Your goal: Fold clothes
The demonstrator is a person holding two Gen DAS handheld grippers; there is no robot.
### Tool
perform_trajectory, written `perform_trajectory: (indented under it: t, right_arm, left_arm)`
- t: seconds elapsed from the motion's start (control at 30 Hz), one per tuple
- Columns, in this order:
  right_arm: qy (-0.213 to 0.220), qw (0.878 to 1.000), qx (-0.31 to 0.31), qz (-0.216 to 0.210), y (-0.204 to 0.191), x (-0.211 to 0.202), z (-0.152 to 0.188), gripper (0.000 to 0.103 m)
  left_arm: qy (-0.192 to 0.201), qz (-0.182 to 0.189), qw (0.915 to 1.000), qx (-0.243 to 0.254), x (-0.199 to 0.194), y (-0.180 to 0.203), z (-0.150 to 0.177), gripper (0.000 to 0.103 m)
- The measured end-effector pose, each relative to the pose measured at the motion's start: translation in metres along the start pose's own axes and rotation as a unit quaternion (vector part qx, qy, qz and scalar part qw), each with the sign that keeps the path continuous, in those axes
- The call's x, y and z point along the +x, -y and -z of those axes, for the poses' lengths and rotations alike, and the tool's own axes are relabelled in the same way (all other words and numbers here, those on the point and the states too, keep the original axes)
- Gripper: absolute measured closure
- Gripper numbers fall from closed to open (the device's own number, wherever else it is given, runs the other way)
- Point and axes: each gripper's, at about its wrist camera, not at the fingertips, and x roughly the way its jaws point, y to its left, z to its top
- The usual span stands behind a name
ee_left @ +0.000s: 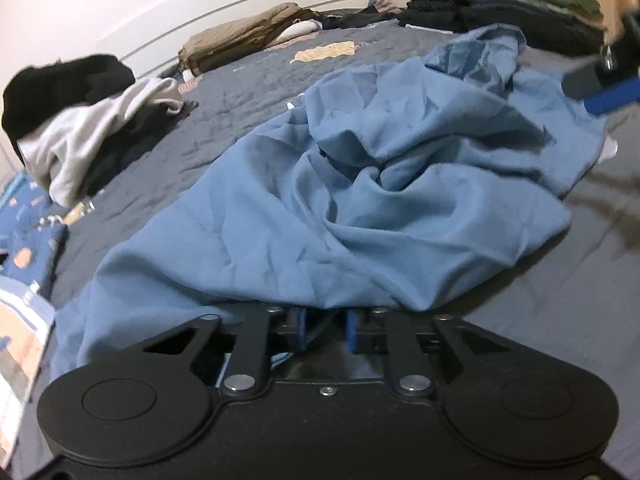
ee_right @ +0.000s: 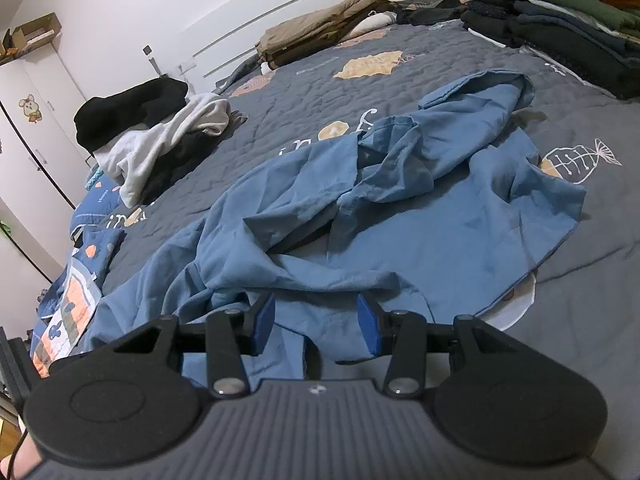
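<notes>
left wrist view: the left gripper (ee_left: 326,322) sits at the near hem of the crumpled blue shirt (ee_left: 360,184) on the grey quilt (ee_left: 208,108), jaws narrowed onto its fabric. right wrist view: the right gripper (ee_right: 316,322) holds its 2 jaws half apart over the shirt's near edge, gripping nothing.

The crumpled blue shirt (ee_right: 400,208) fills the bed's middle; bare quilt (ee_right: 304,92) beyond it gives passage; a black-and-white heap (ee_right: 160,136) blocks the left; folded stacks (ee_right: 560,28) crowd the far right
</notes>
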Motion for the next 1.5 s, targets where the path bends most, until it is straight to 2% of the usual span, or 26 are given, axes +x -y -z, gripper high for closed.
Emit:
perform_trajectory:
  t: [0.1,0.3,0.53,0.67,0.73,0.83,0.9,1.0,1.1,1.13,1.17,1.23,1.27,1.3,1.5]
  right_arm:
    - [0.002,1.0,0.001,0.002,0.002,-0.001,0.0,0.058]
    - [0.007,1.0,0.003,-0.001,0.003,-0.004,-0.002,0.058]
    - [0.002,1.0,-0.001,0.004,0.002,-0.003,-0.001,0.058]
    - [0.002,1.0,0.0,0.005,0.0,-0.002,-0.001,0.058]
    - [0.001,1.0,-0.002,0.005,-0.002,-0.002,0.0,0.058]
    - [-0.003,1.0,-0.008,0.003,-0.006,0.0,0.0,0.058]
    - [-0.007,1.0,-0.012,0.002,-0.008,0.003,0.001,0.058]
    - [-0.013,1.0,-0.017,0.003,-0.011,0.006,0.002,0.058]
    - [-0.019,1.0,-0.022,0.007,-0.011,0.009,0.003,0.058]
    - [-0.02,0.999,-0.023,0.01,-0.011,0.009,0.003,0.058]
    - [-0.02,0.999,-0.023,0.013,-0.009,0.009,0.002,0.058]
    - [-0.017,0.999,-0.018,0.021,-0.004,0.007,0.001,0.058]
    - [-0.014,0.999,-0.012,0.026,0.001,0.005,0.0,0.058]
    - [-0.013,0.999,-0.006,0.031,0.005,0.004,-0.001,0.058]
    - [-0.007,0.998,0.021,0.053,0.026,-0.002,-0.001,0.058]
  left_arm:
    - [0.004,0.011,0.9998,-0.018,-0.004,-0.006,-0.002,0.093]
    - [0.024,0.055,0.995,-0.08,-0.03,-0.03,-0.011,0.097]
    - [0.074,0.089,0.9839,-0.136,-0.077,-0.064,-0.017,0.099]
    - [0.111,0.11,0.9722,-0.174,-0.107,-0.092,-0.016,0.099]
    - [0.125,0.113,0.9669,-0.192,-0.117,-0.106,-0.015,0.099]
    - [0.135,0.096,0.9647,-0.205,-0.129,-0.127,-0.012,0.099]
    - [0.128,0.079,0.9645,-0.217,-0.132,-0.141,-0.007,0.099]
    - [0.075,0.046,0.9728,-0.214,-0.121,-0.15,0.0,0.098]
    - [0.034,0.064,0.9764,-0.203,-0.112,-0.146,0.007,0.097]
    - [0.038,0.076,0.9765,-0.198,-0.114,-0.144,0.006,0.097]
    - [0.042,0.088,0.9765,-0.192,-0.116,-0.143,0.006,0.091]
    - [0.048,0.105,0.9754,-0.188,-0.12,-0.141,0.007,0.063]
    - [0.051,0.11,0.9745,-0.189,-0.122,-0.141,0.009,0.042]
    - [0.053,0.115,0.9736,-0.19,-0.123,-0.141,0.011,0.035]
    - [0.045,0.131,0.9696,-0.202,-0.126,-0.146,0.028,0.035]
